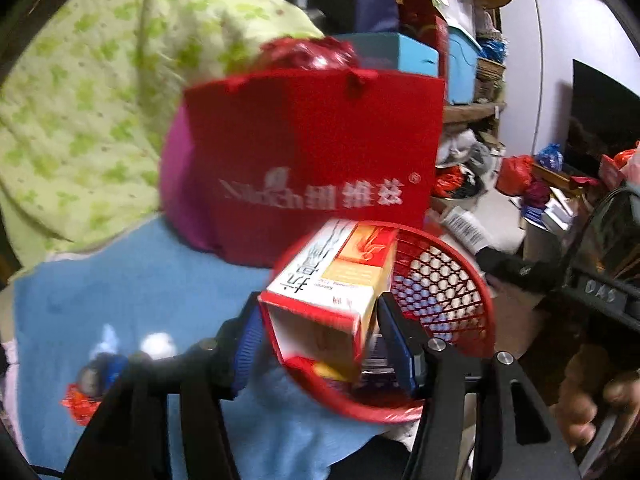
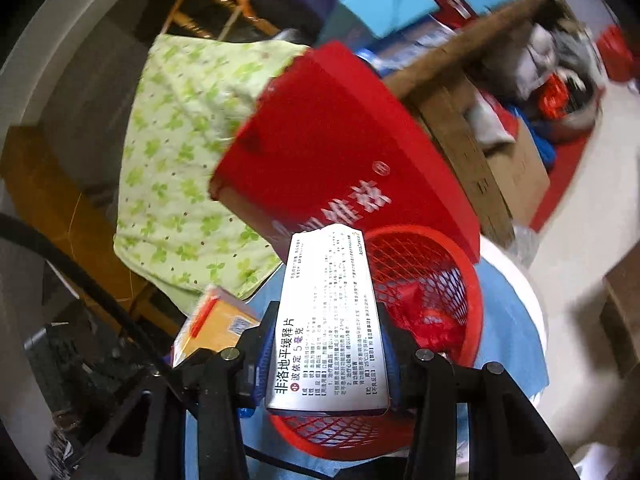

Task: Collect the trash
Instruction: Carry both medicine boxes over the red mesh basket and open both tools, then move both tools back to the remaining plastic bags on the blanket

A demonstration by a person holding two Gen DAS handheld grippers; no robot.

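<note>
Red mesh basket (image 1: 448, 296) sits on the blue cloth (image 1: 132, 292), its far rim hard against the tall red paper bag (image 1: 312, 152); crumpled red wrapper (image 2: 432, 320) lies inside it. Left gripper (image 1: 320, 330) clamps an open-ended red-and-orange carton (image 1: 336, 280) over the basket's near-left rim; right gripper (image 2: 326, 344) pinches a white medicine box (image 2: 328, 320) over the near rim, with the orange carton showing just left of it. Green floral quilt (image 1: 100, 80) crowds the left, cluttered shelving (image 1: 472, 112) the right; open blue cloth remains only near-left, where a small red wrapper (image 1: 78, 402) lies.
</note>
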